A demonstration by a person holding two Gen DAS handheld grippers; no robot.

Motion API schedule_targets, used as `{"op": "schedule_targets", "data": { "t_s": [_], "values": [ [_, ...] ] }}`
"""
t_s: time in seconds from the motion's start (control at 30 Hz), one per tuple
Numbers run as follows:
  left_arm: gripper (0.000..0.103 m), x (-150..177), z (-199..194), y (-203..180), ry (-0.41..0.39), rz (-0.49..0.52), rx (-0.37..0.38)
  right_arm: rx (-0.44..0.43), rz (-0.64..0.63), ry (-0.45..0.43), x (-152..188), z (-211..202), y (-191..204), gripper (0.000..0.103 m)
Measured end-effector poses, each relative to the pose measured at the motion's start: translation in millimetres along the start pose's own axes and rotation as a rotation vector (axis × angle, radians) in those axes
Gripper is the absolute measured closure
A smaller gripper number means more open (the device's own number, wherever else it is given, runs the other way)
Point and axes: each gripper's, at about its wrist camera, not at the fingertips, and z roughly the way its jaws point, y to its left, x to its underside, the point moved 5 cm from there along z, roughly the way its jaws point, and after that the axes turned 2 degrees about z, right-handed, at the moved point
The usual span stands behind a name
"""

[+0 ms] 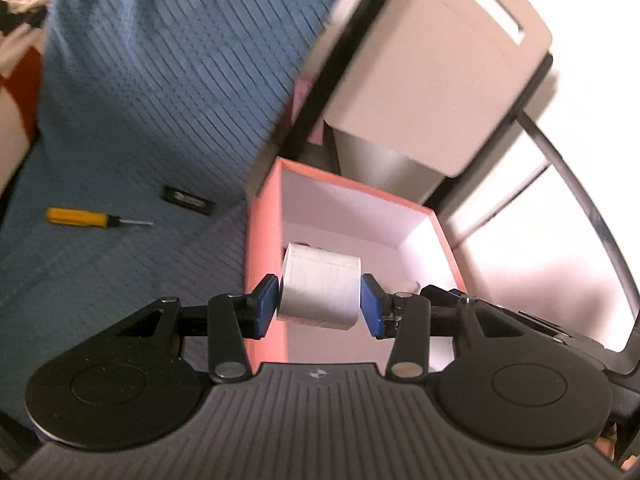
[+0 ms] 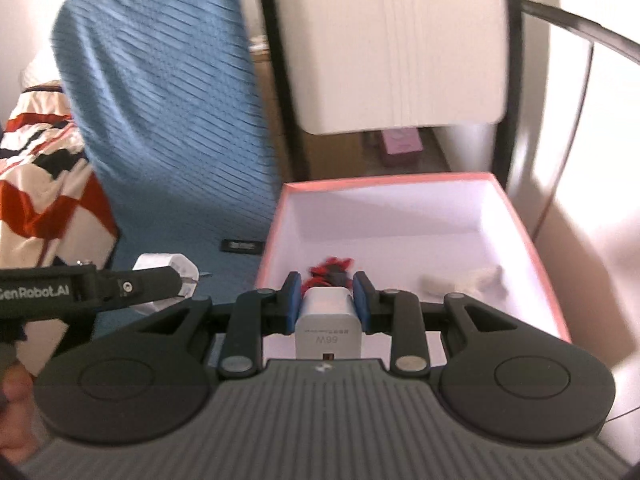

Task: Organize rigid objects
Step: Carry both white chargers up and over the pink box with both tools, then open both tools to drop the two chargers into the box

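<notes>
Two grippers loaded, left gripper [image 1: 319,304] pinching white roll [image 1: 320,290], right gripper [image 2: 326,300] clamping white charger [image 2: 327,326], pink box [image 2: 532,248] beneath both

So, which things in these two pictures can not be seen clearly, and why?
- Red and black item in the pink box: right wrist view, partly hidden behind the right tongs and white charger; blurred.
- Pale object in the box: too blurred to identify.
- Small black item on the blue cover: label too small to read.
- White roll: underside hidden in the left tongs.
</notes>
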Motion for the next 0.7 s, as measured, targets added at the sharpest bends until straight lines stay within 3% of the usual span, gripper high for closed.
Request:
{"op": "schedule_targets", "data": {
  "t_s": [0.37,0.7],
  "values": [
    [0.053,43,80,-34,0.136,0.062,-0.016,0.069,0.071,0.105,42,41,-74,0.072],
    [0.052,64,113,-50,0.206,0.113,-0.028,0.062,0.103,0.183,72,73,-97,0.072]
  ]
}}
